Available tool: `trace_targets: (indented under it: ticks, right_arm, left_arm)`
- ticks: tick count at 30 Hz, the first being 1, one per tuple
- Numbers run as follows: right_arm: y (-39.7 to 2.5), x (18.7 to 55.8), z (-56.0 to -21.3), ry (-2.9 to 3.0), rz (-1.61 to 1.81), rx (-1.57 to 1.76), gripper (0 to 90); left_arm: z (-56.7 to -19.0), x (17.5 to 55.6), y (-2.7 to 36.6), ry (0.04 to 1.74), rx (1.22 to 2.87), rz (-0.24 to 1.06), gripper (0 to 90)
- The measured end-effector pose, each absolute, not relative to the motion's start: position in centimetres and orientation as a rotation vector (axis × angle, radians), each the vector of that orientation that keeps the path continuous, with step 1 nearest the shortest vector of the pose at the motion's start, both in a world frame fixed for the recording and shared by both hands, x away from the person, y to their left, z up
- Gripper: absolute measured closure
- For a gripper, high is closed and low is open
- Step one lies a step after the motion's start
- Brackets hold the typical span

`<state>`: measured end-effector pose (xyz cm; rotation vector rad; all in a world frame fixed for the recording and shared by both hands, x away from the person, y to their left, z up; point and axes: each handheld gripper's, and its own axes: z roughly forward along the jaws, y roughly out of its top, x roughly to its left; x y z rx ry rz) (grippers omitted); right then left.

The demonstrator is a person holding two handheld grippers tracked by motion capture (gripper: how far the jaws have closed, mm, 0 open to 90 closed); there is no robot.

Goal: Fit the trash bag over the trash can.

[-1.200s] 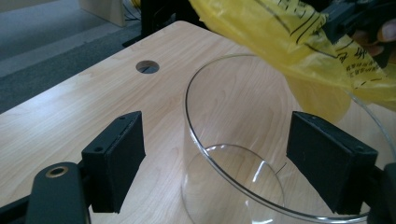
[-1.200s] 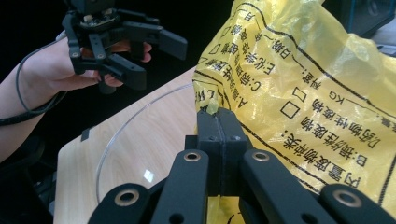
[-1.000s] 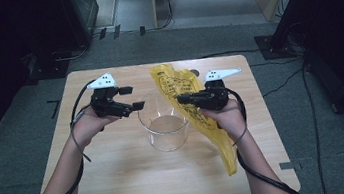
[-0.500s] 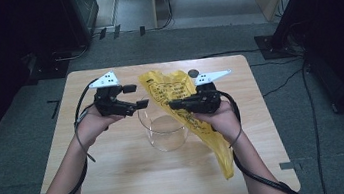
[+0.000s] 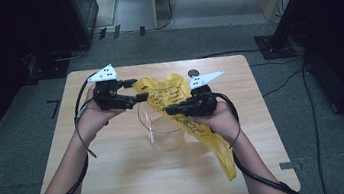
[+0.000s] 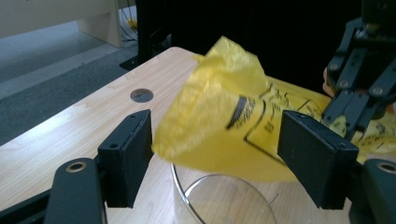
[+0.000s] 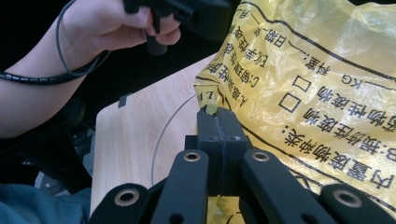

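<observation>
Pinching the yellow bag (image 5: 175, 96) edge in its closed jaws, the right gripper (image 5: 171, 110) is holding it over the glass bowl (image 5: 164, 128) while the open left gripper (image 5: 141, 97) is needing to bite squarely on the free edge.

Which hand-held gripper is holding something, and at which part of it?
The right hand-held gripper is shut on the yellow plastic bag, pinching its edge over the glass bowl. The left hand-held gripper is open, its jaws either side of the bag's other edge.

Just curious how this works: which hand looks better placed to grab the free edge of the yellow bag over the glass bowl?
Probably the left. The left gripper is open with the yellow bag edge between its jaws, above the glass bowl. The right gripper is already shut on the bag.
</observation>
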<state>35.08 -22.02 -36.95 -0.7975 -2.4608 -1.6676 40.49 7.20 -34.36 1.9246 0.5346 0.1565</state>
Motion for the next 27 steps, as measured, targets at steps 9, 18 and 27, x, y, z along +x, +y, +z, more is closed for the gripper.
trace_targets:
  ticks: [9,18,27]
  right_arm:
    - [-22.0,35.1,-37.1,-2.449,-1.657,-0.780,90.0]
    - [-22.4,35.2,-36.7,-2.373,-1.718,-0.770,90.0]
    - [-23.0,35.8,-36.7,-2.298,-1.780,-0.813,90.0]
  left_arm:
    - [-35.2,40.3,6.6,0.498,1.956,0.120,57.7]
    - [-36.4,39.2,5.1,0.400,2.063,0.080,83.3]
    - [-37.6,38.6,3.9,0.359,2.134,-0.013,83.8]
